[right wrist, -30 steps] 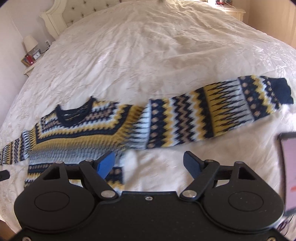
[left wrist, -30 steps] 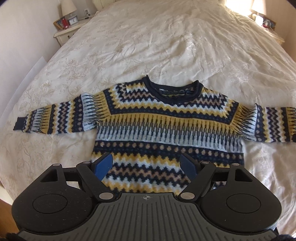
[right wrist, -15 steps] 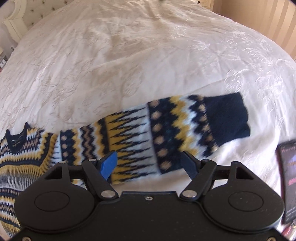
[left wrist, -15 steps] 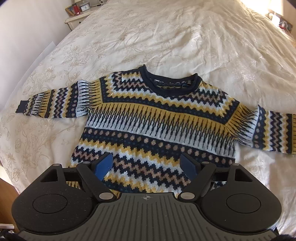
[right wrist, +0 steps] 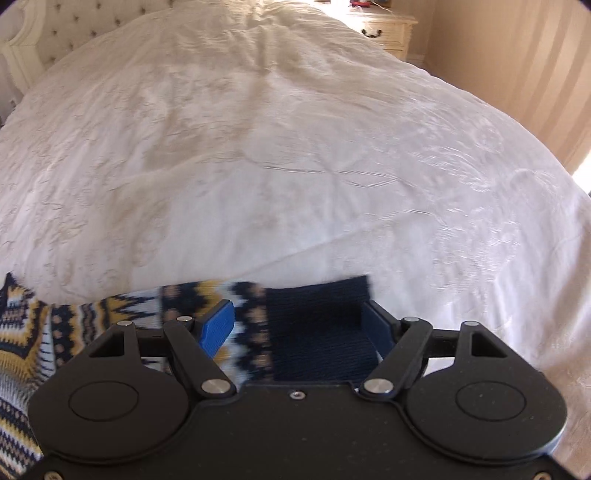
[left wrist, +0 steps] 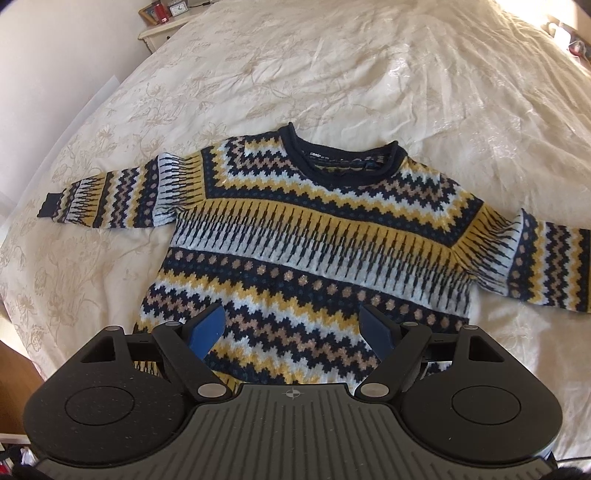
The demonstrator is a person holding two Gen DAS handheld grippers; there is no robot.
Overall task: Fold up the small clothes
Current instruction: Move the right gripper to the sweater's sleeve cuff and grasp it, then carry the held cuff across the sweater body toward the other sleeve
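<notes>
Garment: one knitted sweater in navy, mustard, pale blue and tan zigzag bands [left wrist: 314, 236], lying flat and face up on the bed
Count: one sweater, two sleeves, two grippers, one bedspread, two bedside cabinets
Direction: navy rolled neckline [left wrist: 341, 162] points away toward the head of the bed, hem toward the near edge; the body's length runs up the bed and the sleeves stretch out crosswise
Writing: a small label inside the neckline carries pale lettering, too small to read
Left sleeve: stretched out sideways with its navy cuff [left wrist: 48, 203] flat on the cover
Right sleeve: its navy ribbed cuff [right wrist: 317, 325] lies between the right gripper's fingers; whether the pads touch it I cannot tell
Left gripper [left wrist: 293, 330]: blue-padded fingers spread wide, over the sweater's hem, holding nothing
Right gripper [right wrist: 299, 326]: blue-padded fingers spread wide on either side of the cuff, not closed on it
Cover: cream bedspread with embroidered flowers [left wrist: 332, 74], creased, under the whole garment
Left cabinet: cream bedside cabinet [left wrist: 162, 31] with a small clock and a picture frame on top
Right cabinet: cream bedside cabinet with dark drawer handle [right wrist: 384, 31] beside a striped wall
</notes>
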